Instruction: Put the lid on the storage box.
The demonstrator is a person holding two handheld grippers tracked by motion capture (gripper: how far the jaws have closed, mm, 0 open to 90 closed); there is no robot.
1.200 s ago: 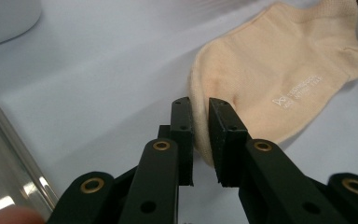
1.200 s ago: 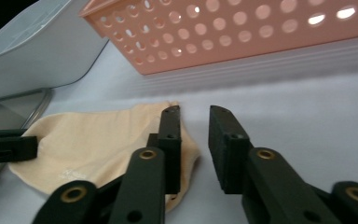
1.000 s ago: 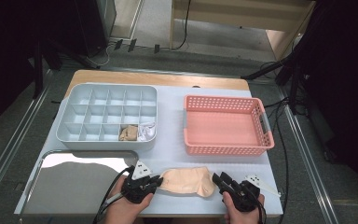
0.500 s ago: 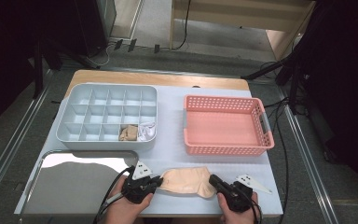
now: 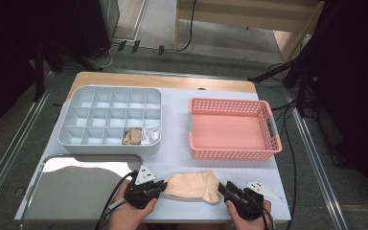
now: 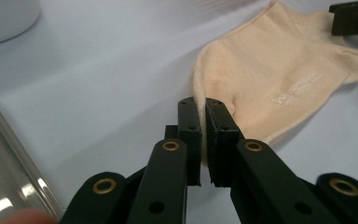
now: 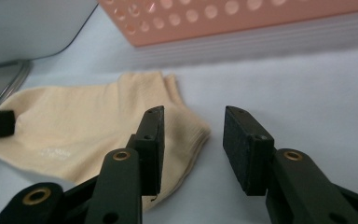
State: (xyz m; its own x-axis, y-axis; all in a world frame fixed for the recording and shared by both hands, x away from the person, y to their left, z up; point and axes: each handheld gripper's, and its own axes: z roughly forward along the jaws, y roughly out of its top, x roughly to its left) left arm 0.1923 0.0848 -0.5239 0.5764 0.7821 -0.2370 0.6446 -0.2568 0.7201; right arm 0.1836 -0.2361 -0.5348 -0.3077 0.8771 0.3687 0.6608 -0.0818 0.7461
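Observation:
A beige sock [image 5: 194, 184] lies flat near the table's front edge. My left gripper [image 5: 160, 186] is shut on its left end; in the left gripper view the sock [image 6: 279, 70] has its edge pinched between the closed jaws of that gripper [image 6: 198, 105]. My right gripper [image 5: 224, 188] is at the sock's right end. Its jaws have just been opening. In the right gripper view the gripper [image 7: 193, 116] stands open, and the edge of the sock [image 7: 88, 121] reaches into the gap without being pressed.
A grey compartment tray [image 5: 76, 139] at the back left holds a beige and a white folded item. A pink basket [image 5: 232, 153] stands at the back right. A shiny metal tray [image 5: 76, 191] lies at the front left, beside my left hand.
My right hand shifted a little to the left at the sock's right end. The left gripper and the sock kept still.

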